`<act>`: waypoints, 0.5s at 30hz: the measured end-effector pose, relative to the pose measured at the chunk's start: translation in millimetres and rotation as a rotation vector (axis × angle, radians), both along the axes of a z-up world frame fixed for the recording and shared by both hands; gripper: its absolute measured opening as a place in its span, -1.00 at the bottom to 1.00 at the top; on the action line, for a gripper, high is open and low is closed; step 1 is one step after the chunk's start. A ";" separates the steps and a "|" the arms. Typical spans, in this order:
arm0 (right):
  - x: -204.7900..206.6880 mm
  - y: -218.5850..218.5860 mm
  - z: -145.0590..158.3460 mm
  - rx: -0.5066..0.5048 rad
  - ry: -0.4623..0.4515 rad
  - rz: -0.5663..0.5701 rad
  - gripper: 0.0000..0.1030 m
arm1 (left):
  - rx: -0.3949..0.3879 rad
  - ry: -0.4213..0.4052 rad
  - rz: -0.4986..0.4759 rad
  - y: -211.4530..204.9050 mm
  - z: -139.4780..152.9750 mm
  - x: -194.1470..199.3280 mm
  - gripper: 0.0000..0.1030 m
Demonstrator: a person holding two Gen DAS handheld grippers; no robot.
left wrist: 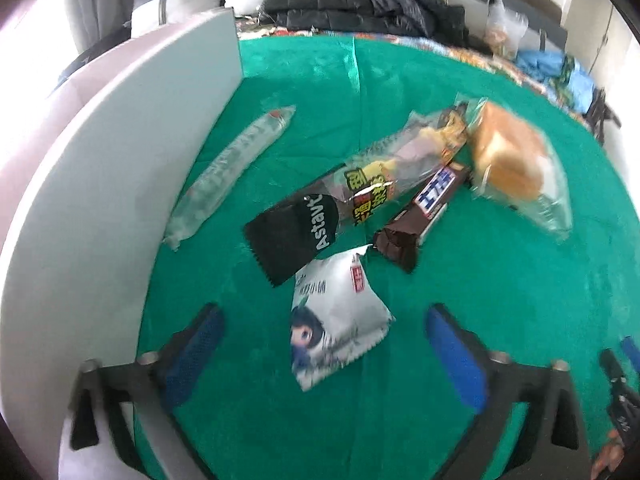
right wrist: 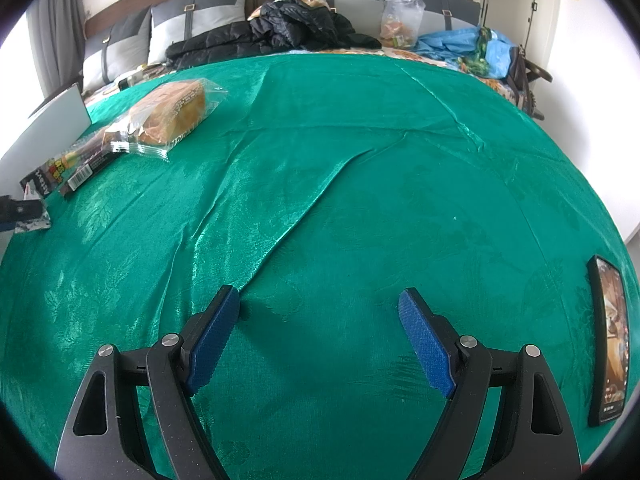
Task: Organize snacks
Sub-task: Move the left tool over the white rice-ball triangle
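Left wrist view: left gripper [left wrist: 320, 344] has jaws spread wide, nothing between the pads, hovering over the green satin cloth on the bed [left wrist: 500, 280]. Small white-and-grey snack pouch w/ a cartoon face [left wrist: 334, 320] lies centre-low in frame, between the two blue fingers but not pinched. Just above it, centre frame: long black-and-yellow "Astavt" wrapper [left wrist: 340, 204], dark brown choc bar wrapper [left wrist: 420, 216] beside it on the right, and clear-bagged golden bun [left wrist: 516, 164] at right-centre, touching the far ends of both. Clear long tube-shaped packet [left wrist: 232, 172] lies apart at left-centre, close to the pale grey box wall [left wrist: 120, 184] that curves down the left of frame. Can't see any snack inside that box.

Right wrist view: right gripper [right wrist: 320, 340] also has jaws spread, empty, over bare green cloth at lower centre. Snack cluster sits upper left, well apart from it. Black phone w/ lit screen [right wrist: 608, 340] lies at right edge.

Progress, my read: barely begun. All five snacks visible sit loose on the cloth, unsorted; box looks like the likely destination but that's a guess. Pouch seems the first pick for the left side; everything else left to do.
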State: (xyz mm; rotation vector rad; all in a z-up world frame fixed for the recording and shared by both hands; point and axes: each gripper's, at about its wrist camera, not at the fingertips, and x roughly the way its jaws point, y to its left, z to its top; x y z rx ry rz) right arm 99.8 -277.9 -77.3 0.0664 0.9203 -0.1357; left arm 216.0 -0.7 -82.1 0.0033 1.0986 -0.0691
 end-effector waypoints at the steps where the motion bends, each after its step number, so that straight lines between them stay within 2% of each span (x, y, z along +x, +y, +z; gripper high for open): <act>1: 0.0 -0.1 0.0 0.000 0.000 0.000 0.63 | 0.007 0.003 -0.008 -1.4 -3.1 1.1 0.29; 2: 0.0 -0.1 0.0 0.001 0.000 0.000 0.63 | 0.012 -0.031 -0.024 -1.3 0.4 -1.9 -0.07; 7: 0.0 -0.1 -0.1 0.001 0.000 0.000 0.63 | -0.035 -0.053 -0.079 3.4 5.4 -28.9 -0.07; 11: 0.0 -0.2 -0.1 0.001 0.000 0.000 0.63 | -0.068 -0.071 -0.168 4.6 14.3 -71.5 -0.07; 15: 0.1 -0.1 -0.1 0.001 0.000 0.000 0.63 | -0.057 -0.077 -0.179 8.3 13.8 -88.9 -0.02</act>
